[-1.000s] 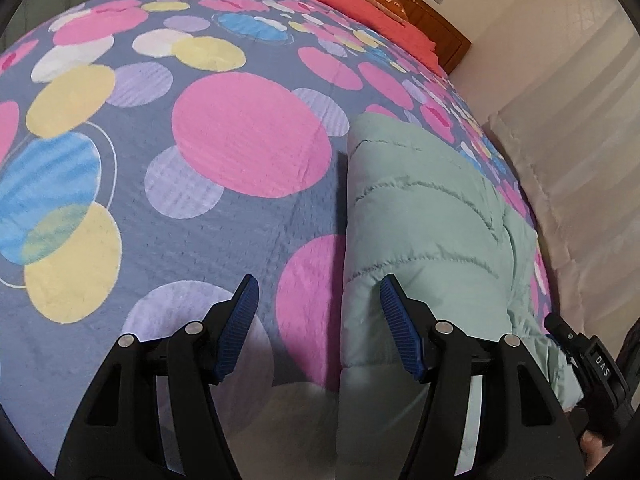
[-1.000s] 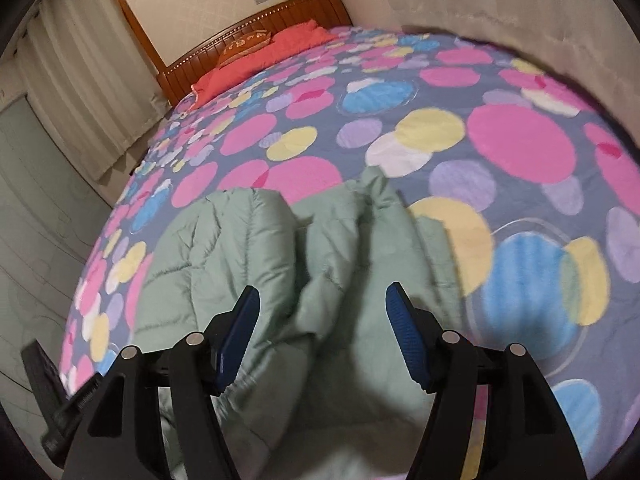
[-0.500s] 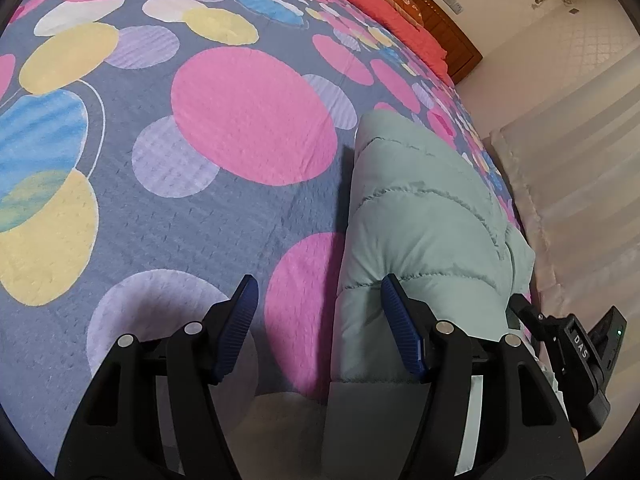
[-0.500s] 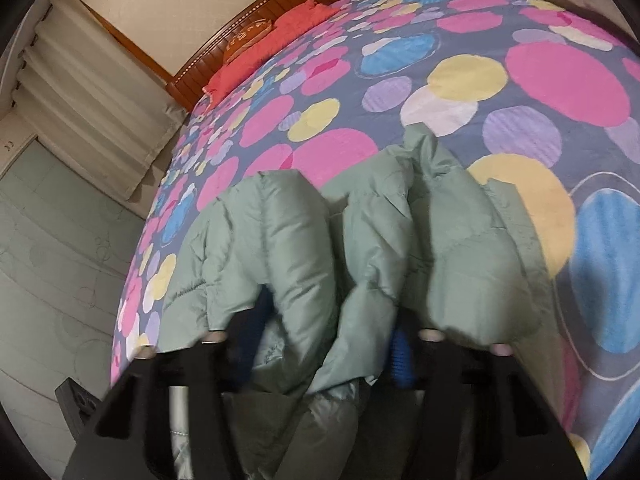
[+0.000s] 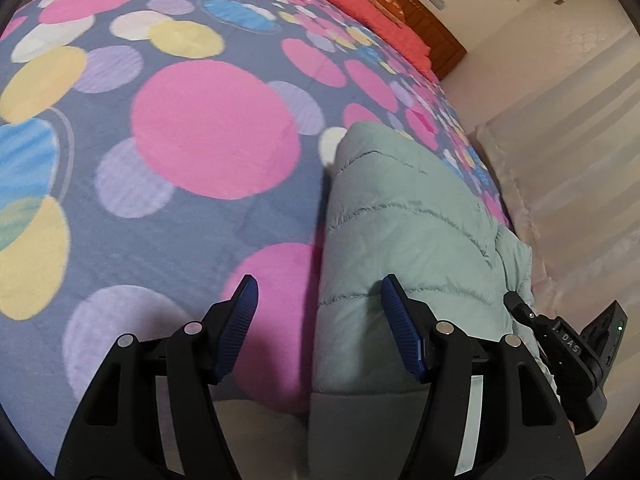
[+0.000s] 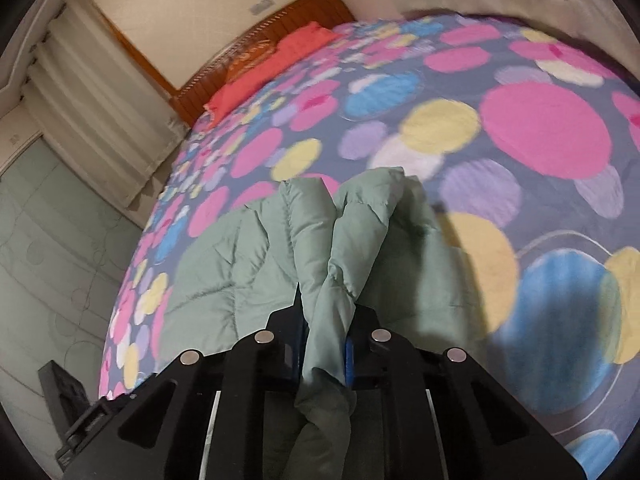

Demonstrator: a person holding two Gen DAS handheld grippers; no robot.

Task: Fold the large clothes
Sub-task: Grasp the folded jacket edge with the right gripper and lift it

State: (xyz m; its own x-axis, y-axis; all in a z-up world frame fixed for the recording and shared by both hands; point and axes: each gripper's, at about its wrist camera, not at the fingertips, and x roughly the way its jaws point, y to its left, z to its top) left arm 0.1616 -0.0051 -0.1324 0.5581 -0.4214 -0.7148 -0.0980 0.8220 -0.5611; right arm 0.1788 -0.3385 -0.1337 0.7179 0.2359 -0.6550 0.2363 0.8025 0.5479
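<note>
Centre-right on the bed (image 5: pixel 200 240): green padded jacket (image 5: pixel 400 232), puffy, light, slippery shell, so pinch a thick bunched fold. Right gripper (image 6: pixel 326 354) fingers clamped on one such fold; left gripper (image 5: pixel 318 320) fingers spread, empty, straddling the jacket's edge.

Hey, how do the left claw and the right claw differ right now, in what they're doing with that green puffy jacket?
The left claw is open; the right claw is shut. The left claw holds nothing, its blue pads spread over the edge of the pale green quilted jacket; the right claw pinches a bunched fold of that jacket. Both are black with blue pads, above the circle-patterned bedspread.
</note>
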